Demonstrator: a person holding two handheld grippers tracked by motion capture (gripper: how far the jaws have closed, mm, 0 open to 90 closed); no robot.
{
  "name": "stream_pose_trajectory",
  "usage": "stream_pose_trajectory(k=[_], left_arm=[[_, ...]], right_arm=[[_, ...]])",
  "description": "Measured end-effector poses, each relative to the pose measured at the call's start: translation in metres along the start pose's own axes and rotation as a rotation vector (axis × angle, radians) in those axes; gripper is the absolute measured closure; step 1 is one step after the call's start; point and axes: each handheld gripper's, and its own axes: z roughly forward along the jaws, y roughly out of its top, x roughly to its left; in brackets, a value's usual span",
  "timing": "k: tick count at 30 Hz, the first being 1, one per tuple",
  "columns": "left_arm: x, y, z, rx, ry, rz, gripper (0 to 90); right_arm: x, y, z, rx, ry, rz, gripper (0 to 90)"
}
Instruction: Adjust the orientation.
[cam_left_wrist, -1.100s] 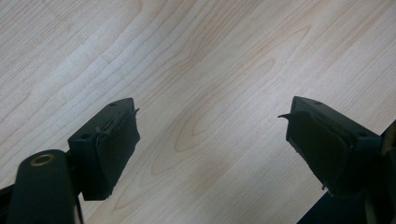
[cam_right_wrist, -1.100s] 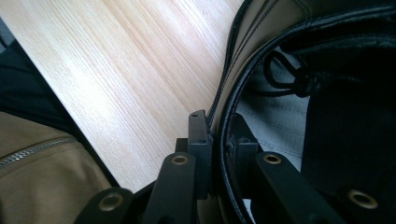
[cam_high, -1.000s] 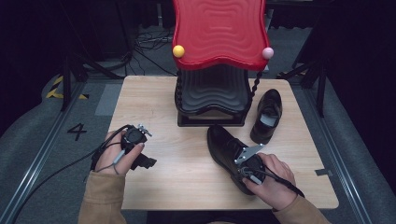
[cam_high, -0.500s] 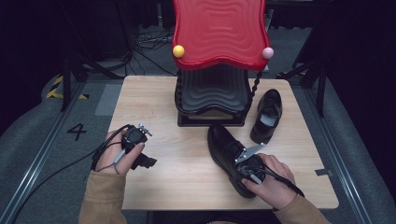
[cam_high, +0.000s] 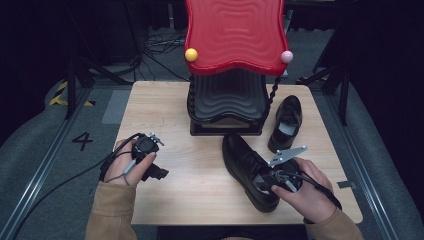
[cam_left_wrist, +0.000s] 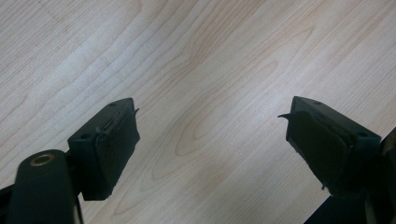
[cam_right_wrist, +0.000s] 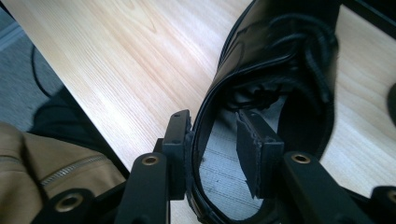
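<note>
A pale wooden bench (cam_high: 200, 185) in a dark room carries two black shoes and a red-topped rack (cam_high: 235, 35).

High view: the right gripper (cam_high: 272, 172) meets the near shoe (cam_high: 247, 167) by the front right corner; the other shoe (cam_high: 286, 122) lies near the right edge. Left gripper view: the left gripper (cam_left_wrist: 212, 140) gapes over bare wood. Right gripper view: jaws straddle the shoe's collar, not fully closed.

Table's left half: bare wood on the table (cam_high: 165, 107) around your left gripper (cam_high: 150, 165); you have free passage there.
Back centre: the black stand (cam_high: 226, 107) under the red wavy top (cam_high: 235, 32) blocks the way.
Right rear: the second shoe (cam_high: 286, 122) lies just beside the stand, leaving a narrow gap.
Front right: the near shoe (cam_high: 247, 167) fills the space; your right gripper (cam_right_wrist: 212, 140) straddles its side wall.
</note>
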Motion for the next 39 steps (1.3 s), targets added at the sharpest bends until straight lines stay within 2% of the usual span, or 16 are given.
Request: stream_pose_trajectory(k=[6,11,19,22,23,24,28,29,30,33,36,39], left_arm=[[0.001,-0.001,-0.001,-0.004,0.0,-0.003,17.4],[0.002,-0.001,-0.001,-0.003,0.002,-0.009,17.5],[0.002,-0.001,-0.001,-0.003,0.002,-0.001,17.4],[0.002,-0.001,-0.001,-0.004,-0.002,-0.005,17.5],[0.002,-0.001,-0.001,-0.004,-0.002,-0.005,17.5],[0.002,-0.001,-0.002,-0.004,-0.002,-0.006,17.5],[0.004,-0.002,-0.002,-0.002,-0.001,-0.004,17.5],[0.004,-0.002,-0.002,-0.002,-0.001,-0.004,17.5],[0.004,-0.002,-0.001,-0.002,-0.001,-0.005,17.5],[0.004,-0.002,-0.001,-0.001,-0.003,-0.006,17.5],[0.005,-0.002,-0.001,-0.002,-0.003,-0.005,17.5],[0.005,-0.003,-0.001,-0.007,-0.009,-0.01,17.5]], right_arm=[[-0.014,0.007,-0.019,-0.044,-0.002,0.025,65.6],[-0.027,0.017,-0.032,-0.056,-0.019,0.046,64.4],[-0.068,0.041,-0.038,-0.05,-0.08,0.128,61.4],[-0.088,0.05,-0.034,-0.033,-0.107,0.182,59.6],[-0.088,0.05,-0.034,-0.033,-0.107,0.182,59.6],[-0.103,0.057,-0.028,-0.01,-0.135,0.215,58.0],[-0.13,0.067,-0.013,0.04,-0.168,0.288,55.3],[-0.13,0.067,-0.013,0.04,-0.168,0.288,55.3],[-0.136,0.068,-0.009,0.055,-0.178,0.299,54.9],[-0.153,0.073,0.005,0.104,-0.205,0.356,53.3],[-0.167,0.076,0.018,0.142,-0.211,0.404,53.8],[-0.175,0.077,0.028,0.158,-0.227,0.406,59.8]])
